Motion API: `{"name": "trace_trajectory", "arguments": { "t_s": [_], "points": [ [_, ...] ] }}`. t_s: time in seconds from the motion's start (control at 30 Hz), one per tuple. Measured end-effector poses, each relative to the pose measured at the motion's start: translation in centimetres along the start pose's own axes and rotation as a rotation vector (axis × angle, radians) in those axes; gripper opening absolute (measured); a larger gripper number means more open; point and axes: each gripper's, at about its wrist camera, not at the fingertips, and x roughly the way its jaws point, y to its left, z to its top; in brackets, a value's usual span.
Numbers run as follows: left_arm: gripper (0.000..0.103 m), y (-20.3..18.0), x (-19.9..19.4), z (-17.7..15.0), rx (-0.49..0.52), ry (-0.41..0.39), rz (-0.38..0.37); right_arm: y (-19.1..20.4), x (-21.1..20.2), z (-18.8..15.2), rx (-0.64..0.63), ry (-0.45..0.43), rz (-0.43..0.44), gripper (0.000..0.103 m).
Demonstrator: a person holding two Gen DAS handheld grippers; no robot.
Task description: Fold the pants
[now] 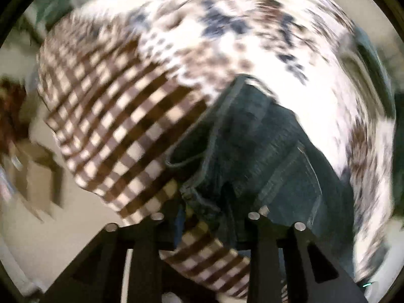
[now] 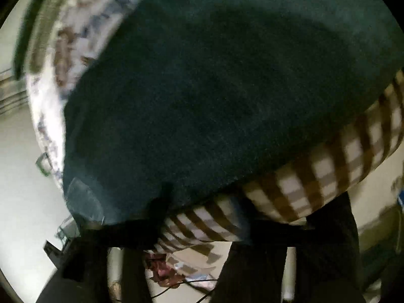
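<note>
Dark blue-green denim pants (image 1: 252,136) lie on a bed. In the left wrist view my left gripper (image 1: 204,217) is shut on the pants' waistband edge, and the cloth bunches between the black fingers (image 1: 260,227). In the right wrist view the pants (image 2: 214,88) fill most of the frame as a dark sheet. My right gripper (image 2: 199,229) is at the pants' lower edge over the checked cloth; its fingers are dark and half hidden, so the grip is unclear. Both views are blurred.
A brown-and-white checked blanket (image 1: 113,116) and a white floral bedspread (image 1: 227,25) cover the bed. The blanket's edge (image 2: 328,166) hangs over the bedside. Pale floor (image 1: 63,240) lies to the left, with clutter and cables (image 2: 176,272) below.
</note>
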Motion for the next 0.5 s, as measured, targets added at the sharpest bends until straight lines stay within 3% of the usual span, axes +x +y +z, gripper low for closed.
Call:
{"name": "trace_trajectory", "arguments": {
  "t_s": [0.03, 0.1, 0.13, 0.17, 0.33, 0.5],
  "points": [
    [0.033, -1.1, -0.7, -0.5, 0.037, -0.010, 0.014, -0.4, -1.0, -0.1, -0.017, -0.022, 0.006, 0.067],
    [0.058, -4.4, -2.3, -2.2, 0.134, -0.044, 0.045, -2.1, -3.9, -0.2, -0.035, -0.082, 0.032, 0.077],
    [0.081, -5.9, -2.7, -2.9, 0.181, -0.059, 0.065, -3.6, -5.6, -0.1, -0.023, -0.128, 0.054, 0.082],
    [0.089, -8.0, -3.1, -3.9, 0.240, -0.075, 0.087, -5.8, -8.0, 1.6, -0.011, -0.154, 0.065, 0.083],
    [0.090, -17.5, -3.2, -8.7, 0.408, -0.083, 0.101, -15.8, -16.3, 5.6, 0.114, -0.364, 0.113, 0.084],
    [0.090, -27.6, -0.8, -14.6, 0.518, -0.044, 0.069, -29.5, -25.3, 11.2, 0.240, -0.576, 0.161, 0.084]
  ]
}}
